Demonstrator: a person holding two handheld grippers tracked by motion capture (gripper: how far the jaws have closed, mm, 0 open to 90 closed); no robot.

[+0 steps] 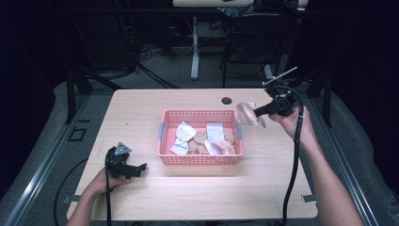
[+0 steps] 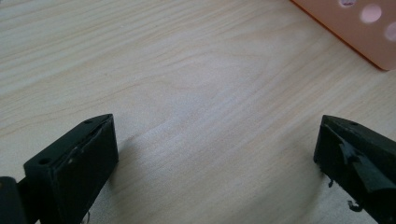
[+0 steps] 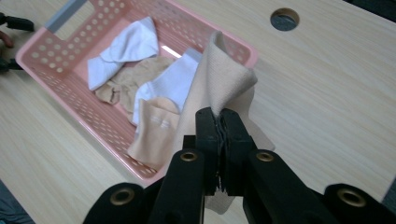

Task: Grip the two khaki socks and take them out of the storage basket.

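A pink perforated basket [image 1: 167, 159] [image 3: 56, 77] stands in the middle of the wooden table, holding several white and beige socks [image 1: 200, 139] [image 3: 140, 70]. My right gripper [image 1: 256, 112] [image 3: 219, 116] is raised just right of the basket's far right corner, shut on a beige sock [image 1: 245, 113] [image 3: 219, 79] that hangs in the air. My left gripper [image 1: 141, 168] [image 2: 215, 154] rests low on the table to the left of the basket's near corner, jaws wide apart with bare wood between them. The basket's corner [image 2: 364, 28] shows at the upper right of the left gripper view.
A round cable hole [image 1: 227, 100] [image 3: 285, 18] sits in the table behind the basket. Bare tabletop [image 1: 202, 193] lies in front of the basket and to both sides. Table legs and cables stand on the floor beyond the far edge.
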